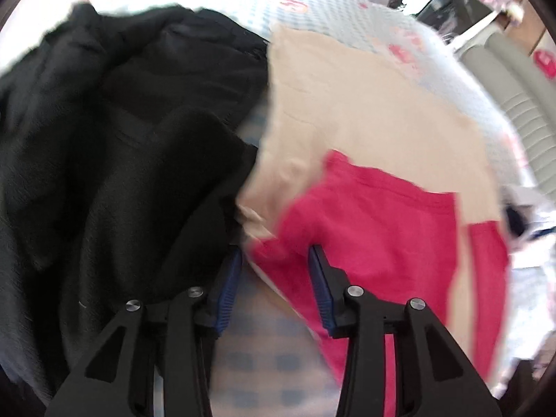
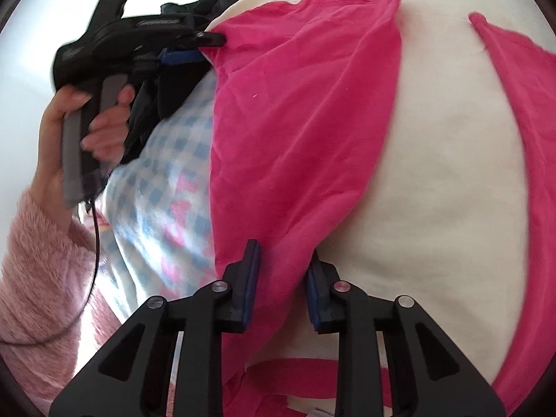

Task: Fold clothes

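A cream and pink garment [image 2: 434, 173] lies spread on the bed, with a pink sleeve [image 2: 295, 121] folded across its cream body. My right gripper [image 2: 282, 278] is open, its fingers astride the near edge of the pink sleeve. My left gripper [image 1: 274, 267] is open at the sleeve's other end, where the pink cloth [image 1: 365, 243] meets the cream body [image 1: 347, 104]. It also shows in the right wrist view [image 2: 205, 47], held by a hand. A black garment [image 1: 121, 139] lies bunched to the left.
The bed cover [image 2: 166, 191] is blue and white checked with pink print. A grey ribbed object [image 1: 514, 80] and dark furniture [image 1: 434, 3] stand beyond the bed's far right edge. The person's pink fluffy sleeve [image 2: 34, 260] is at the lower left.
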Demonstrator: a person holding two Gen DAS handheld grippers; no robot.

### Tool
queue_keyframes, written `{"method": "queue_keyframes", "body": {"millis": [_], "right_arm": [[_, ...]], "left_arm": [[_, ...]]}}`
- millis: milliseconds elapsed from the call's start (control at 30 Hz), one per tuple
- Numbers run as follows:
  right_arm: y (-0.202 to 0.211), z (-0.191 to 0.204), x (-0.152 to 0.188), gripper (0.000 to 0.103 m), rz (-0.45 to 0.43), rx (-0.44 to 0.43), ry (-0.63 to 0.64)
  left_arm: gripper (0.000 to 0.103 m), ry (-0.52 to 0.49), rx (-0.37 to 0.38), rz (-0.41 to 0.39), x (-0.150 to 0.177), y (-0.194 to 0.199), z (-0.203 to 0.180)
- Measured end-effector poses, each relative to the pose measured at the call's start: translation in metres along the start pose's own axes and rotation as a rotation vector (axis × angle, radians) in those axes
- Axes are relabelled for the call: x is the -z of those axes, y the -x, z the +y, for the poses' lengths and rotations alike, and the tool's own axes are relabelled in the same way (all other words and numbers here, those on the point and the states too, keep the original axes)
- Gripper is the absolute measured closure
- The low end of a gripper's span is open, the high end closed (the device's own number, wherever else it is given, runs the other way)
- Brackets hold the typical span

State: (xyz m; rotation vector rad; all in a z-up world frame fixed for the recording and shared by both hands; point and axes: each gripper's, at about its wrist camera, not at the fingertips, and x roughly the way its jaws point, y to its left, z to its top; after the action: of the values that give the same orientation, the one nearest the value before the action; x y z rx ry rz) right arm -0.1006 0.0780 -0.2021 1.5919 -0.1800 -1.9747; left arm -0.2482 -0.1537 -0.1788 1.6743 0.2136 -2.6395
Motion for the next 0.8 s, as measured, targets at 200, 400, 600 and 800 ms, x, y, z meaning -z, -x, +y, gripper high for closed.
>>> {"method": "queue_keyframes", "body": {"millis": [200,400,600,800], "right_arm": [[-0.003,0.005,0.019,0.080,0.036,0.008,0.023],[0.027,0.023,0.035,0.079,0.003,-0.041,0.068],[0.061,0.013,0.046,0.077,-0.078,0.124,0.032],[0.060,0.004,0.071,0.077,-0.053,0.212,0.026]], "left_arm": [[0.064,0.004,0.025,-0.004,0.026,0.022,-0.015],[0.065,-0.012,0.091,-0.011,0.059,0.047,-0.038],[0.065,-0.156,0.279,0.007,0.124,0.064,-0.104],[0.065,-0.183,0.301,0.080,0.170,0.057,-0.114]]}}
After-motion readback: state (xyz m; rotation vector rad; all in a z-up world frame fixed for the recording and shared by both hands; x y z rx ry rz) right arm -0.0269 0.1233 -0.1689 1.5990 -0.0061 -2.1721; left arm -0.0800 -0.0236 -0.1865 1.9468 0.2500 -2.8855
